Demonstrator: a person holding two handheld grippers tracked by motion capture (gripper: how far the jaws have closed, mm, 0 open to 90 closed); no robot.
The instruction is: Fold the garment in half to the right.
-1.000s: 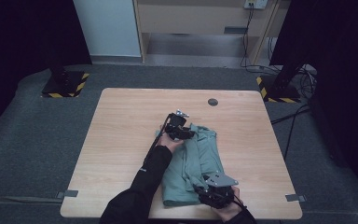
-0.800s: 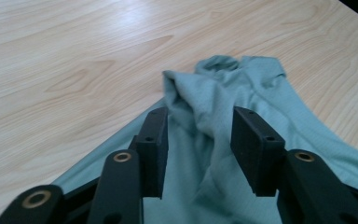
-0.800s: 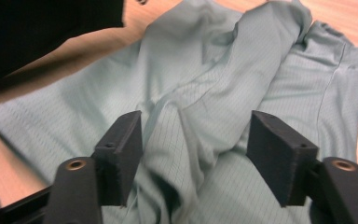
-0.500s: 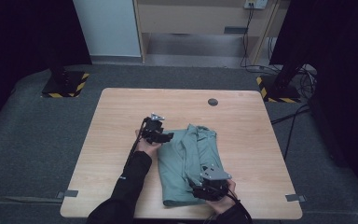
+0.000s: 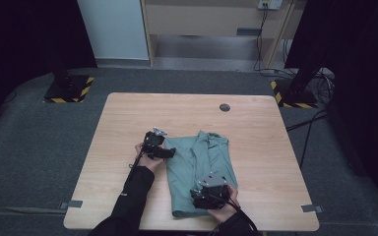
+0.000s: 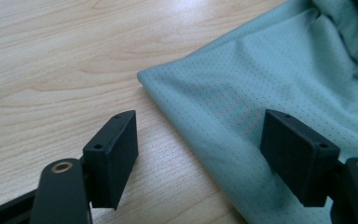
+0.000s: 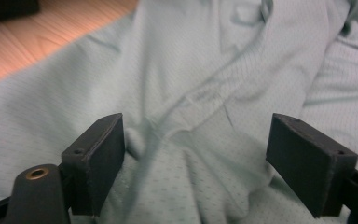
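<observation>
A grey-green shirt (image 5: pixel 202 167) lies folded into a narrow stack on the wooden table (image 5: pixel 123 123), collar at the far end. My left gripper (image 5: pixel 170 153) rests at the shirt's upper left edge. Its jaws have just been opening and stand open (image 6: pixel 200 137) astride that edge of the shirt (image 6: pixel 270 70), pads clear of the cloth. My right gripper (image 5: pixel 207 199) sits over the shirt's near end. Its jaws have also just been opening and are open (image 7: pixel 196 154), with a raised wrinkle of the shirt (image 7: pixel 200 70) loose between them.
A dark round grommet (image 5: pixel 224 107) sits in the table's far side. Bare wood (image 6: pixel 51 56) stretches left of the shirt. On the floor stand two black posts with yellow-striped bases (image 5: pixel 69 91) (image 5: pixel 295 93), and cables (image 5: pixel 320 78) lie at the right.
My left gripper has slid left from the shirt's upper middle to its left edge. The right gripper has shifted a little to the left over the shirt's near end.
</observation>
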